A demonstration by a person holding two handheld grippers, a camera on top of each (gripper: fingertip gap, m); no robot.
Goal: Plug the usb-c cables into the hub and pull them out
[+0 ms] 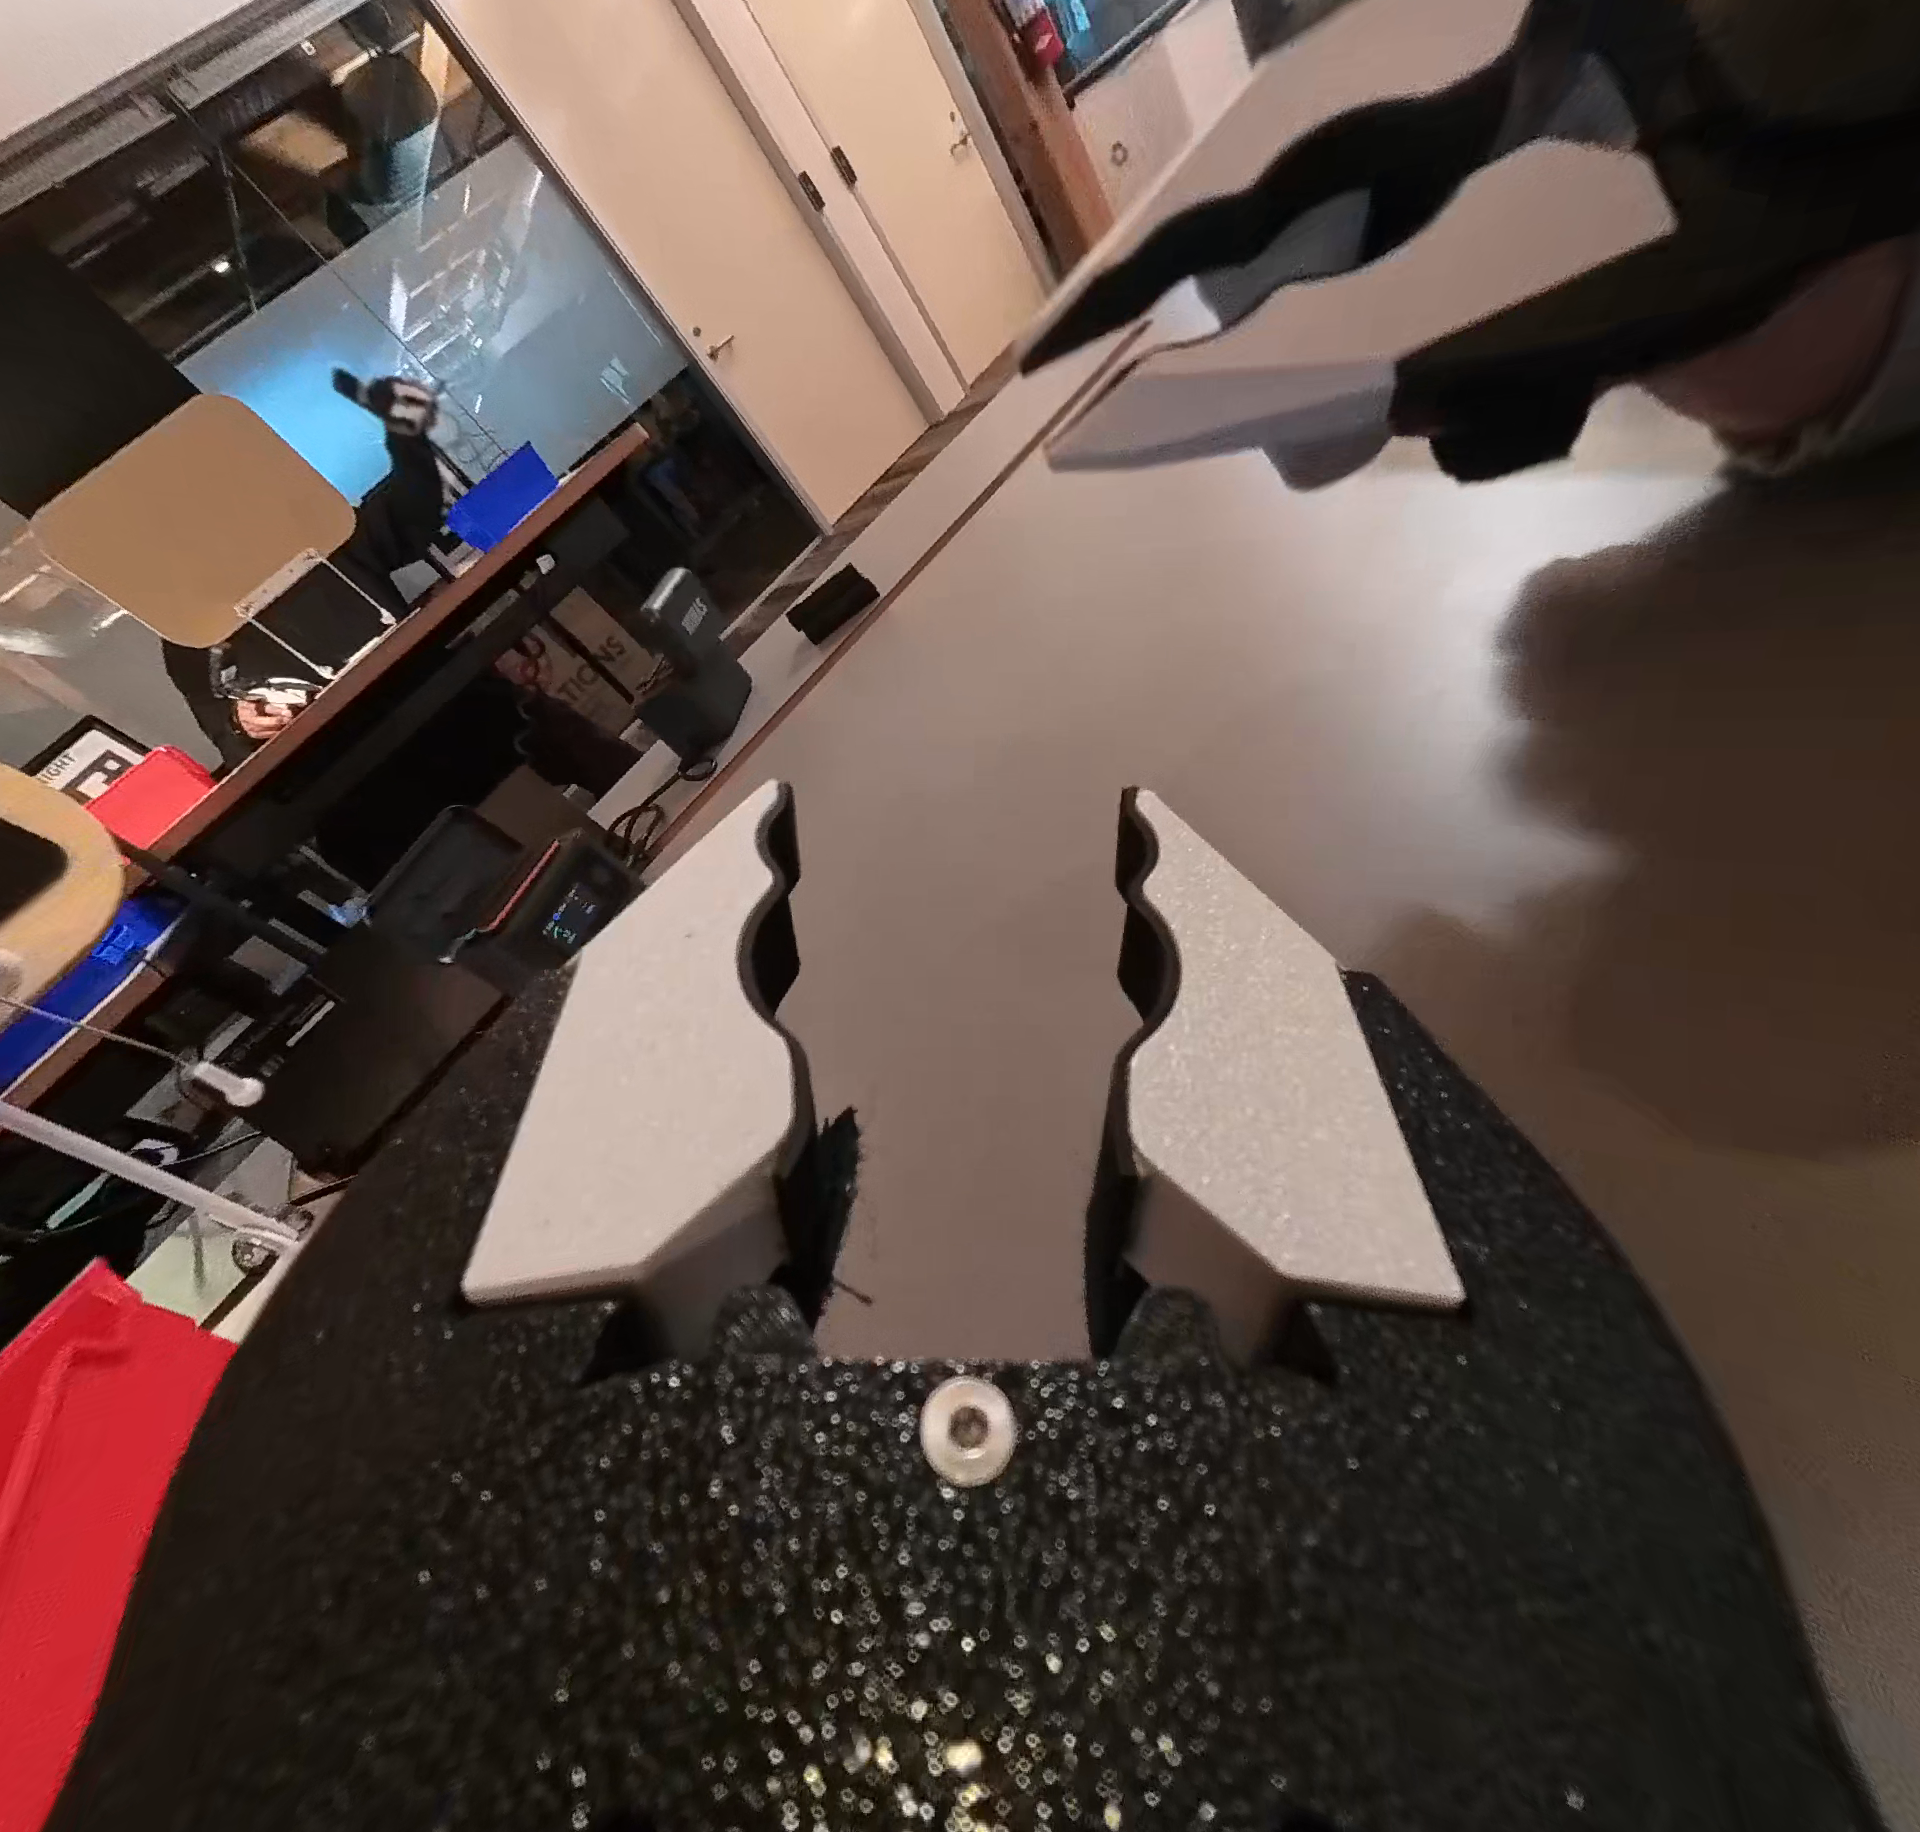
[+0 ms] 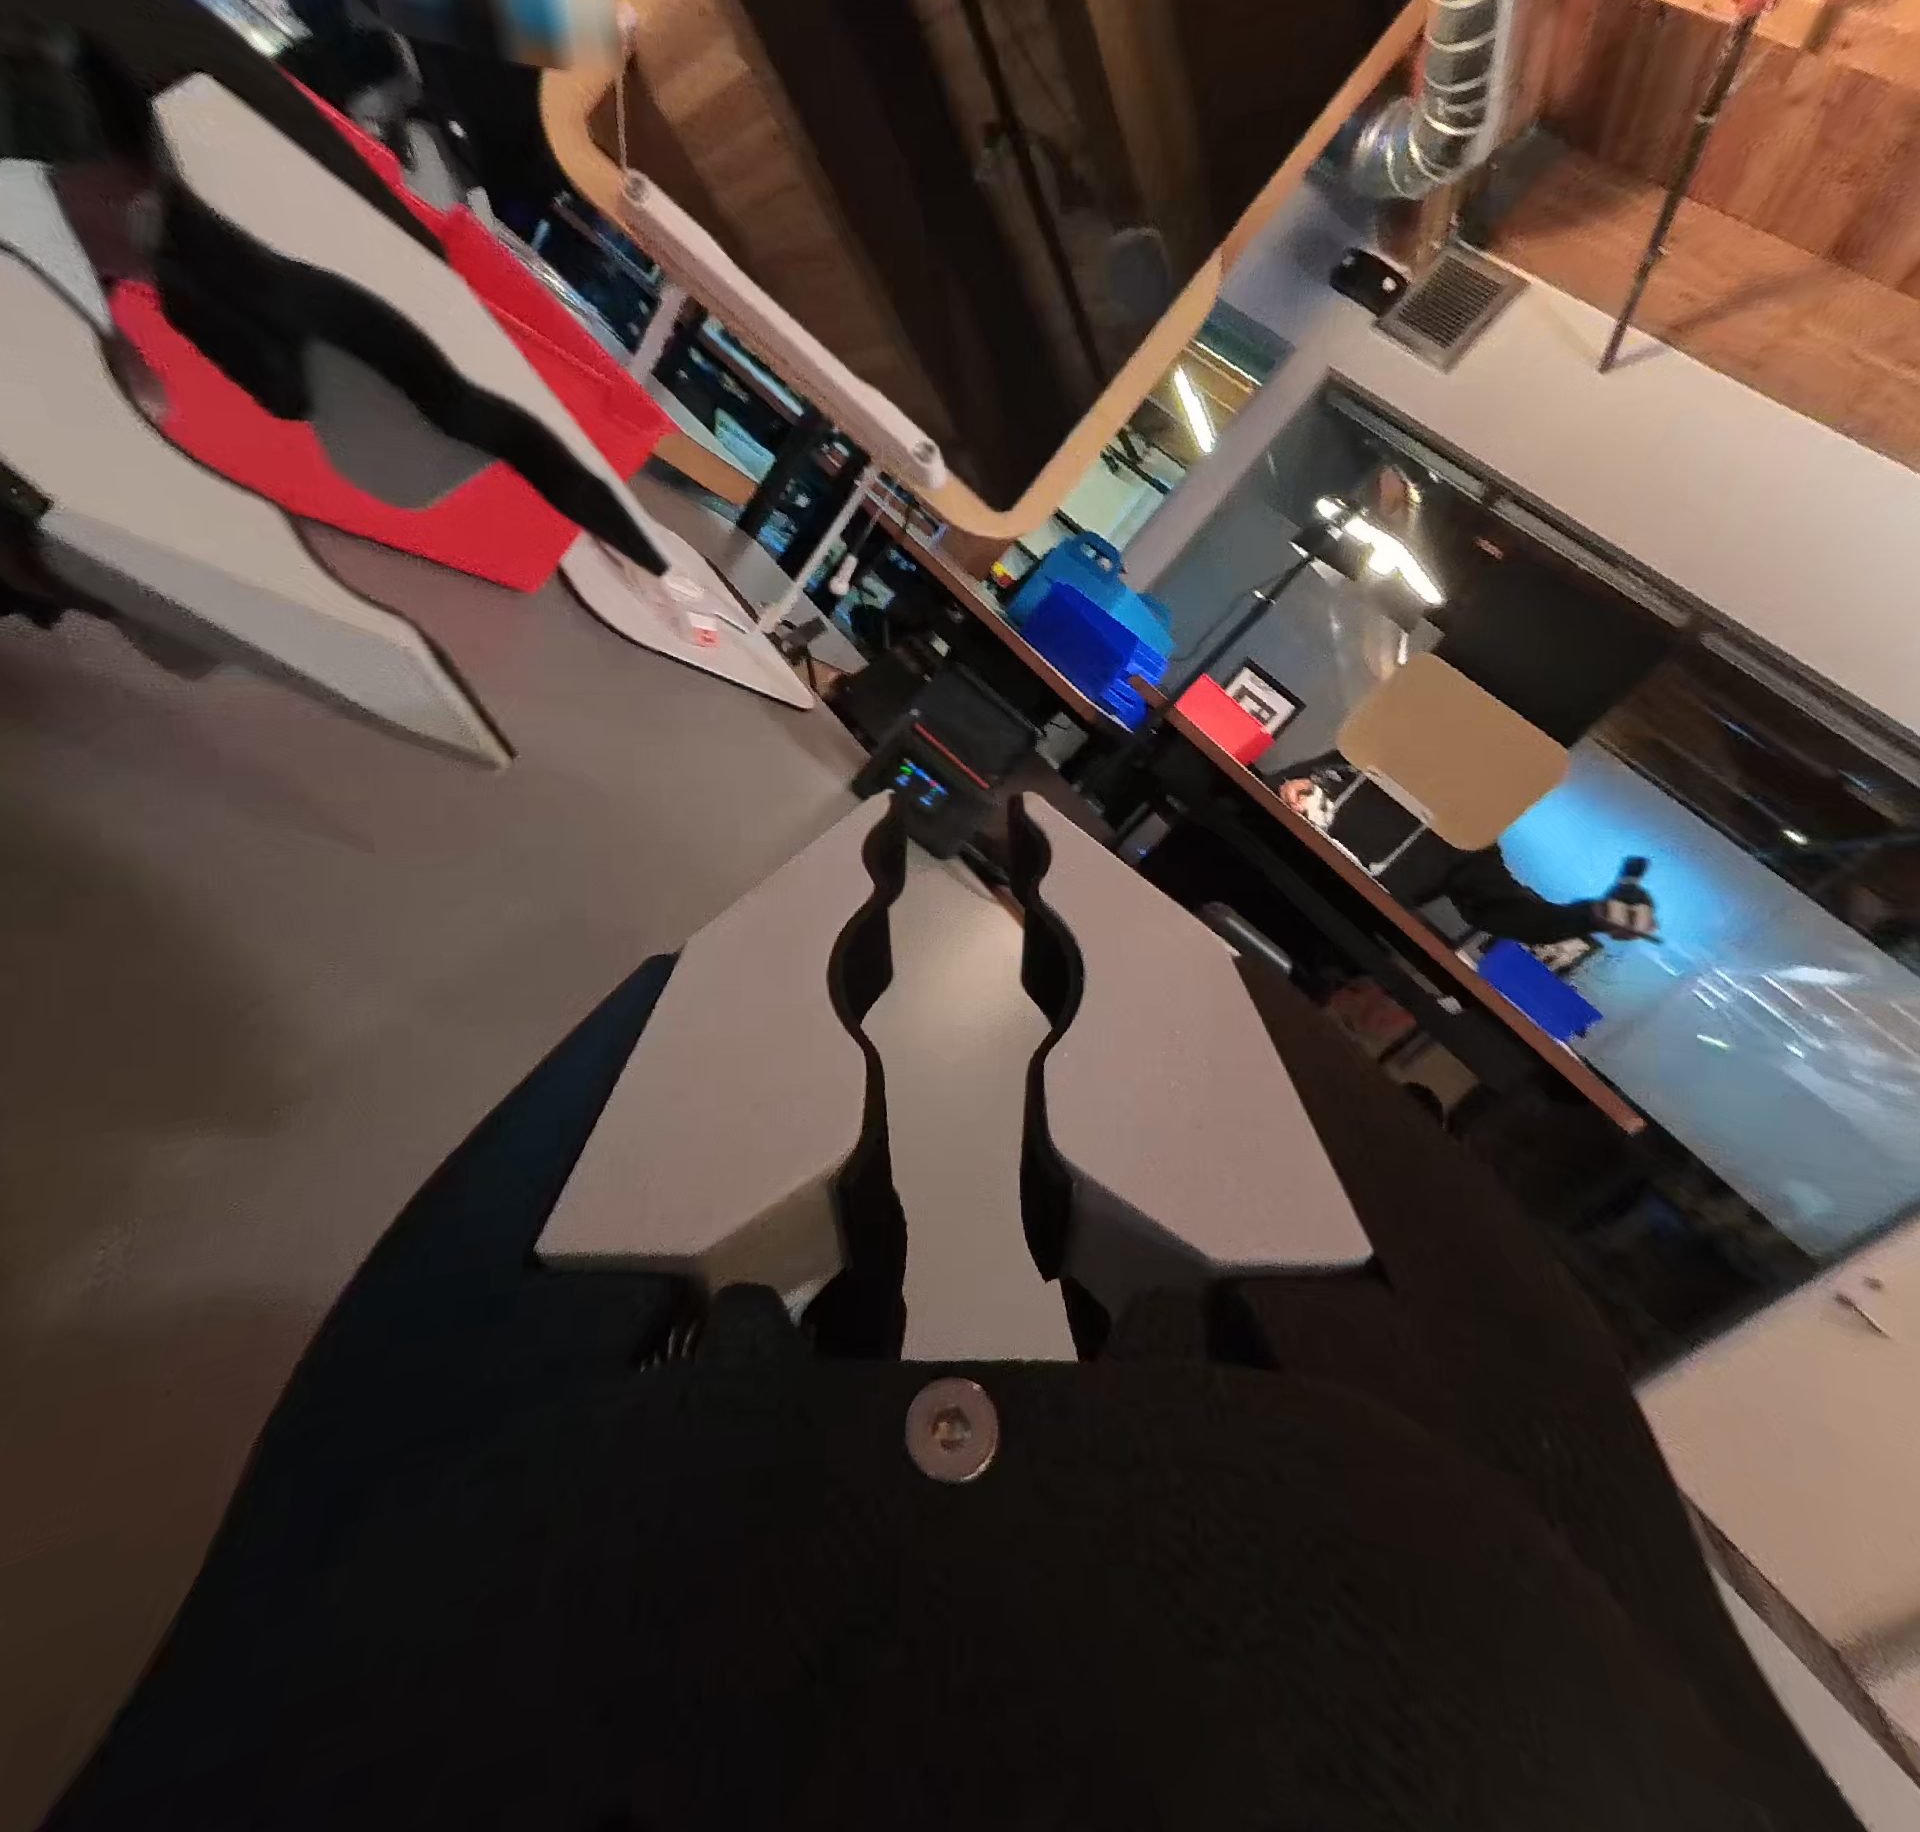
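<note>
Grey counter point(image 1: 1039, 702) fills mid-frame under both empty, parted tongs, left point(image 1: 956, 826) and right point(image 2: 951, 826); neither hub nor cables show, so reaching blind risks missing them.

Smooth matt grey table point(image 1: 1039, 660)

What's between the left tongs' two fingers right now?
Nothing held. In the left wrist view the left tongs stand open, and only bare grey tabletop shows in the gap. No cable or hub is in view.
</note>
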